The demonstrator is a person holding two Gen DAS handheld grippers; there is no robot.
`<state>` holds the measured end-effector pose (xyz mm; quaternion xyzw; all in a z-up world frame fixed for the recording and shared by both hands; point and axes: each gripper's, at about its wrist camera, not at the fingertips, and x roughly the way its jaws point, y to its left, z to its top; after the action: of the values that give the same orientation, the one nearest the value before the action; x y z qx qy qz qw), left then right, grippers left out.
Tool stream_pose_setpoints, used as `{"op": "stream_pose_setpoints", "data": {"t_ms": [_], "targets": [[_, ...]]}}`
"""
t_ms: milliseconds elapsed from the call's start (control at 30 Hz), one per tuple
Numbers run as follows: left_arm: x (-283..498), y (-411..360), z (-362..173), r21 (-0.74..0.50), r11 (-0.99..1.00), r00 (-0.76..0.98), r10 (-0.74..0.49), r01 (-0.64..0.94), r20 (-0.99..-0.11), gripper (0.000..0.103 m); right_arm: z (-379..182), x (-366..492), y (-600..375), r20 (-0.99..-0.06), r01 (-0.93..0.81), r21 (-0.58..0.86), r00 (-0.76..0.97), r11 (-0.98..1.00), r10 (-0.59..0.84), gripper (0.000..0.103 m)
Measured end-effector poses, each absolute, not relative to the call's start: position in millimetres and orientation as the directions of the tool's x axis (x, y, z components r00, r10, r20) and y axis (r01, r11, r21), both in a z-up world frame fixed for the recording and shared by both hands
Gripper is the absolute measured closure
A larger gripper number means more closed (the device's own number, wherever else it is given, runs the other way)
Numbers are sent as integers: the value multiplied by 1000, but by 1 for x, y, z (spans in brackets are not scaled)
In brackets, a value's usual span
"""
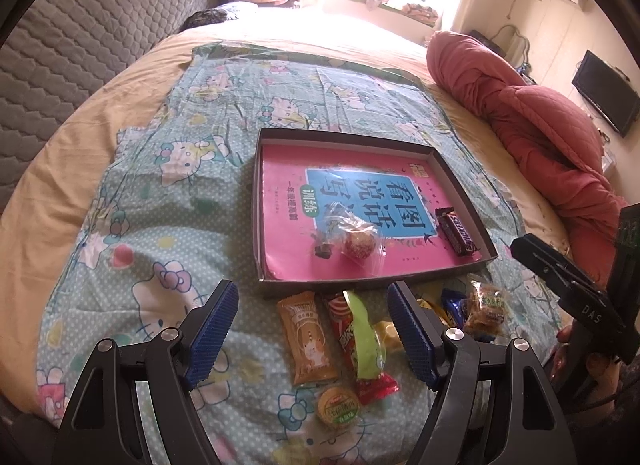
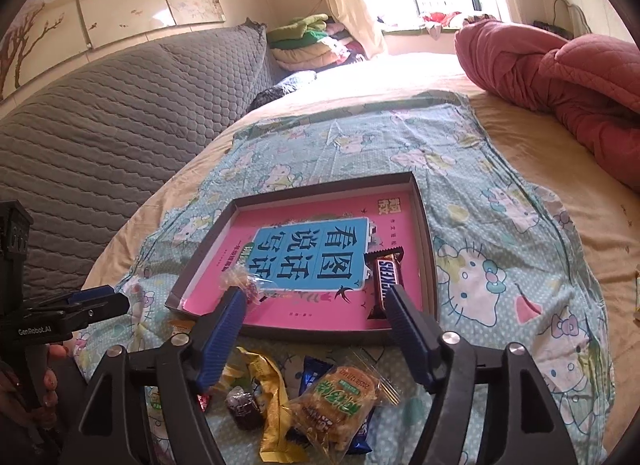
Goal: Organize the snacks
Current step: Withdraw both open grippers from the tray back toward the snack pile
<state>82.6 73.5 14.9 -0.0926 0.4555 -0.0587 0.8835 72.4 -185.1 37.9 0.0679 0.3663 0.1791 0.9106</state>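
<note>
A shallow dark box (image 1: 464, 201) (image 2: 422, 201) with a pink book in its bottom lies on the Hello Kitty cloth. Inside are a Snickers bar (image 1: 458, 235) (image 2: 386, 285) and a clear-wrapped round sweet (image 1: 358, 243) (image 2: 244, 281). Loose snacks lie in front of the box: an orange packet (image 1: 306, 337), a green and red packet (image 1: 362, 339), a round jelly cup (image 1: 338, 407), a rice cracker pack (image 2: 336, 409), a yellow wrapper (image 2: 272, 397) and a dark candy (image 2: 244, 405). My left gripper (image 1: 310, 329) is open above the left snacks. My right gripper (image 2: 314, 337) is open above the right snacks.
A red quilt (image 1: 532, 121) (image 2: 560, 77) is bunched at the right of the bed. A grey quilted headboard (image 2: 120, 117) runs along the left. Folded bedding (image 2: 308, 41) is stacked by the window. A television (image 1: 606, 93) hangs at the far right.
</note>
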Motion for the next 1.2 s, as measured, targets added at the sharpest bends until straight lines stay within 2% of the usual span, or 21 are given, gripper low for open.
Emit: {"op": "stream_pose_setpoints", "data": {"t_ms": [1200], "targets": [[48,58,-14,-164,986,499,-137,-11,-856,25,26,37,-189,-706,-236,243,622,941,338,28]]}}
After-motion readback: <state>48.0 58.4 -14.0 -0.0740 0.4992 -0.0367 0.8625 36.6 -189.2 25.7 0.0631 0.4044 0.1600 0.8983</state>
